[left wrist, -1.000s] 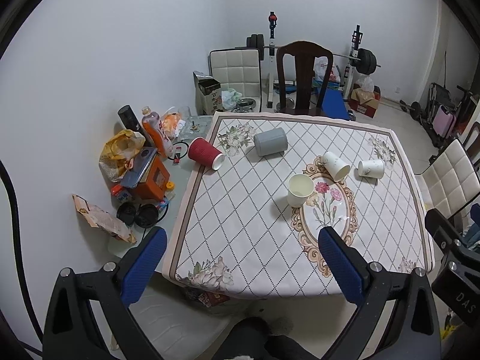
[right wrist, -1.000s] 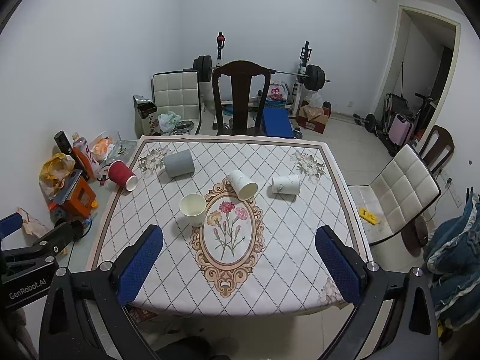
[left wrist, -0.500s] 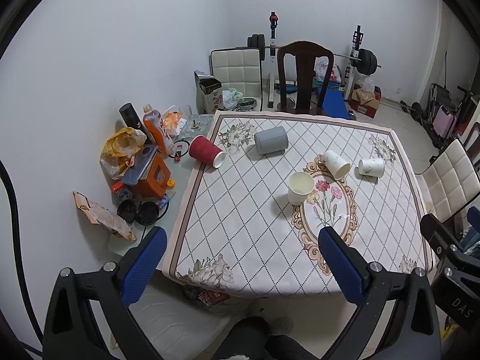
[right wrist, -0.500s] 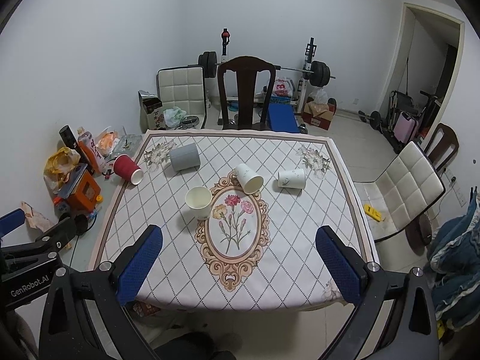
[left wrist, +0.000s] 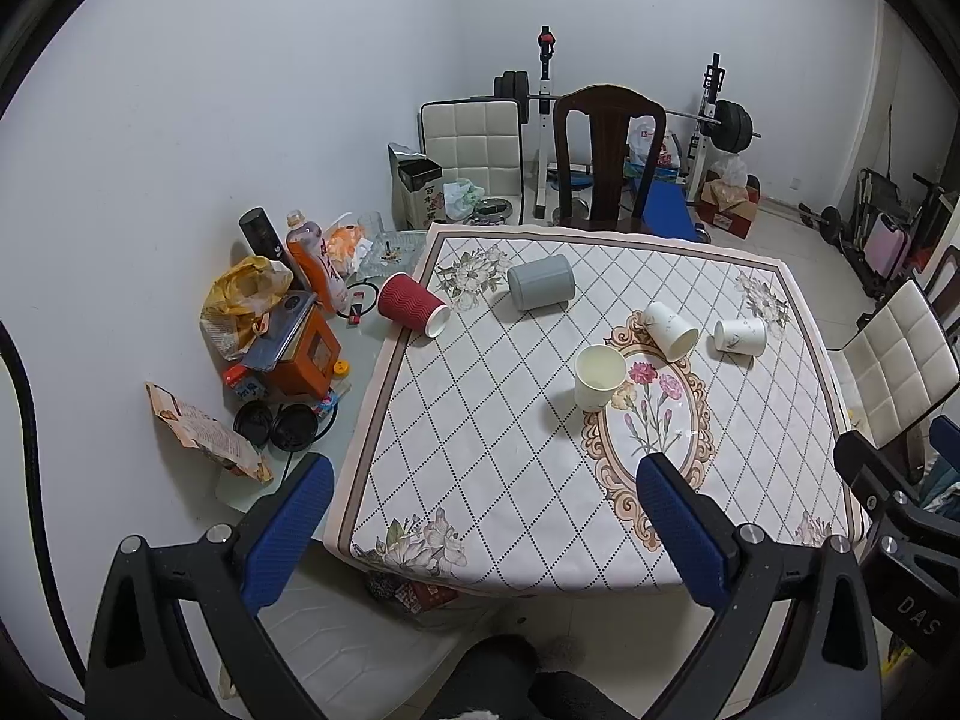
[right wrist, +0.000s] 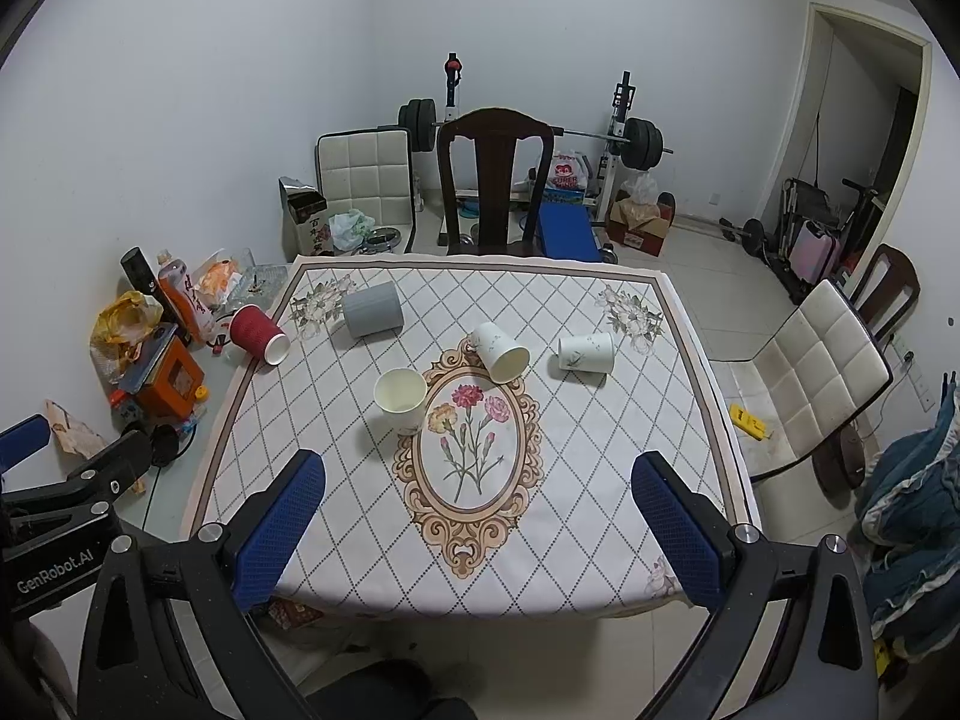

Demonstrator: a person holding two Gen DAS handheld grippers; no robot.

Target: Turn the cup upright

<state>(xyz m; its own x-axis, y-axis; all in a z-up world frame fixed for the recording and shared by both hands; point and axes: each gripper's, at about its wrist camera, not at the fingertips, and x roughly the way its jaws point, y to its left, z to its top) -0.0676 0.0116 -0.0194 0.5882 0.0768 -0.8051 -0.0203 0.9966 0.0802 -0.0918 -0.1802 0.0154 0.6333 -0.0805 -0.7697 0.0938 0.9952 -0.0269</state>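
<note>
Several cups sit on the patterned tablecloth (left wrist: 492, 468). A cream cup (left wrist: 598, 376) (right wrist: 401, 400) stands upright near the middle. A red ribbed cup (left wrist: 413, 312) (right wrist: 258, 334), a grey cup (left wrist: 540, 281) (right wrist: 372, 309) and two white paper cups (left wrist: 670, 330) (left wrist: 740, 336) (right wrist: 500, 352) (right wrist: 586, 353) lie on their sides. My left gripper (left wrist: 486, 525) is open and empty, above the table's near edge. My right gripper (right wrist: 480, 525) is open and empty too, also back from the cups.
Left of the cloth lies clutter: a bottle (left wrist: 312, 267), a yellow bag (left wrist: 240, 306), an orange box (left wrist: 303, 360). A dark wooden chair (left wrist: 609, 162) stands behind the table, a white chair (right wrist: 816, 378) at the right. Gym gear lines the back wall.
Both views have shifted slightly; the table sits a little closer and lower in frame. The cups have not moved. Both grippers stay open.
</note>
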